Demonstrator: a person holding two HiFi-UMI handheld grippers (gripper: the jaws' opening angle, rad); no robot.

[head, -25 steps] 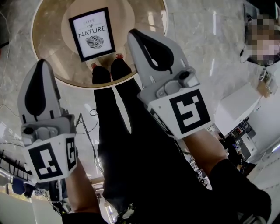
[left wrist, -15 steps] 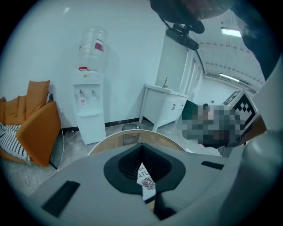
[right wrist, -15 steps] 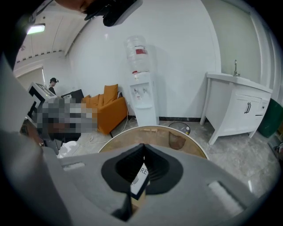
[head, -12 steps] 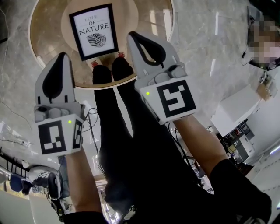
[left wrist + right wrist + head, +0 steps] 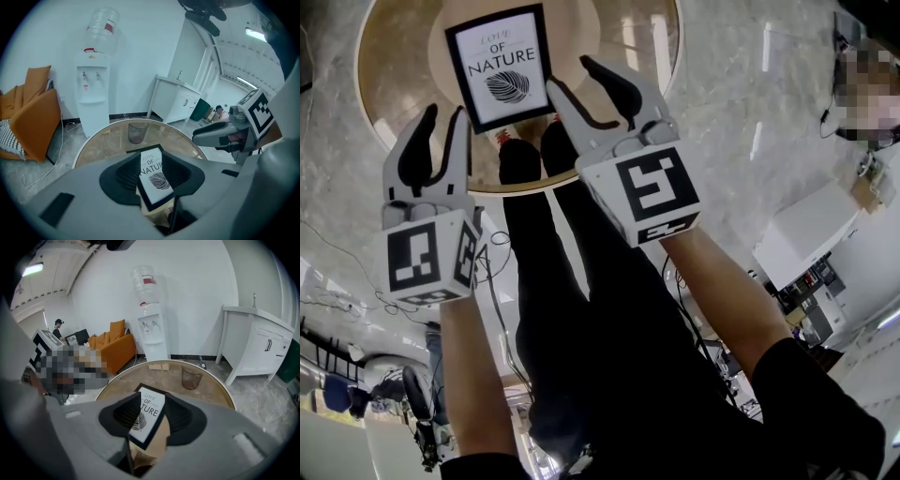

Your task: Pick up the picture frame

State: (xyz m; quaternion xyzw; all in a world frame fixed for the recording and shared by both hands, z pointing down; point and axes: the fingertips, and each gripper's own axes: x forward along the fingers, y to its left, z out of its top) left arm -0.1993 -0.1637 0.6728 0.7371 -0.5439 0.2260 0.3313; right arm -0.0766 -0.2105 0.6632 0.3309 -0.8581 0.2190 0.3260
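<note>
Picture frame (image 5: 499,66), a single one with a black border and a white print of a leaf under the words "LOVE OF NATURE", lay flat on the one round worktop (image 5: 403,56), toward its near side. Two grippers hung over the worktop's near edge, both angled down at the frame. The left gripper (image 5: 442,114) sat just beside the frame's lower left corner. Its jaws had just been opening and stood apart, gripping nothing. The right gripper (image 5: 570,75) sat just beside the frame's lower right edge. Its jaws had also just been opening and stood wide apart, empty. In each gripper view the frame showed in the gap between the two jaws, with no pad pressing on it. Behind the worktop stood one water dispenser (image 5: 91,98) with one bottle on top, one orange sofa (image 5: 33,117) and one white cabinet (image 5: 176,101). One mesh bin (image 5: 136,132) showed at the worktop's far side.
</note>
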